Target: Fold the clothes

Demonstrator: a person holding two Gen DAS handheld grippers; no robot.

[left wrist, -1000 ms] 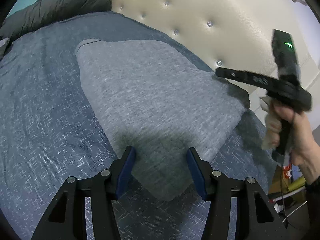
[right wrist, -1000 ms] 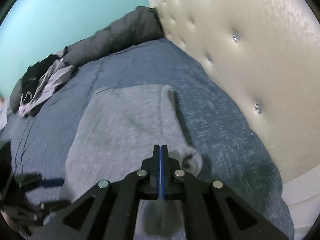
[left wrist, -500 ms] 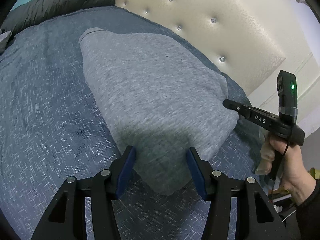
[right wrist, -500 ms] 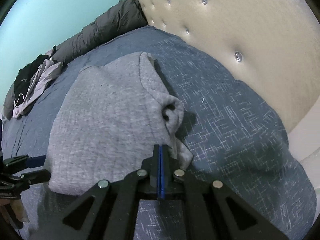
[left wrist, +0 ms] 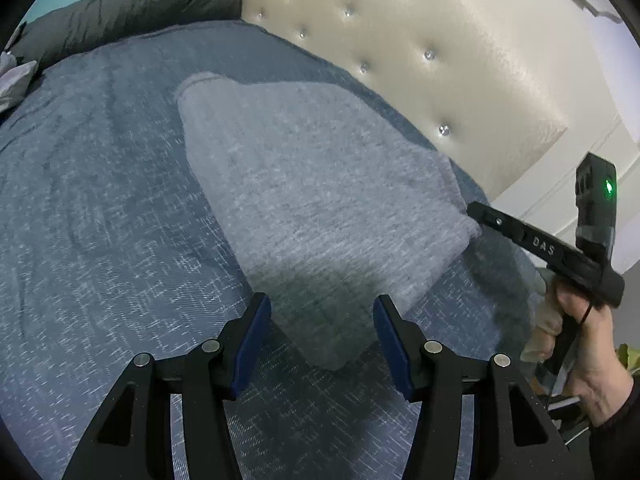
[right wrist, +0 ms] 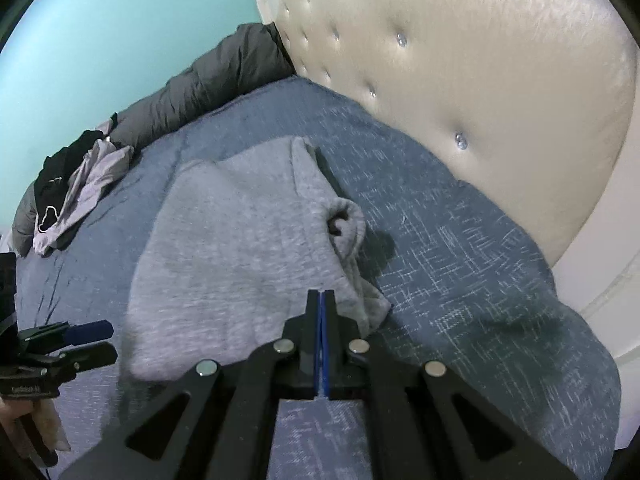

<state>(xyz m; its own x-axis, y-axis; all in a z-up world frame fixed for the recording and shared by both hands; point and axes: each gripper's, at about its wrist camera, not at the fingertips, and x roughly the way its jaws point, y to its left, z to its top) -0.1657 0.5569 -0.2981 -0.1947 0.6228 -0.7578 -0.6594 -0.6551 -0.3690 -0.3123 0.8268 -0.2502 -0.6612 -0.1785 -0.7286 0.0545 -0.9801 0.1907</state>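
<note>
Grey sweater (left wrist: 320,200) between spread left tongs (left wrist: 322,332); right tongs (right wrist: 322,300) pressed together, empty.

"DAS" on right hand-held gripper (left wrist: 476,210) finger.

Both tools are matte black plastic. The left hand-held gripper (left wrist: 322,334) has two angular fingers faced with blue pads (left wrist: 252,338), each finger studded with round silver screws. The right hand-held gripper (right wrist: 321,300) is built the same way, with a thin blue line where its pads meet. Seen from the side, its long body carries the white letters "DAS", a boxy black unit on top with a small green light, and a thin black cable. The person's right hand (left wrist: 588,356) emerges from a dark sleeve.
</note>
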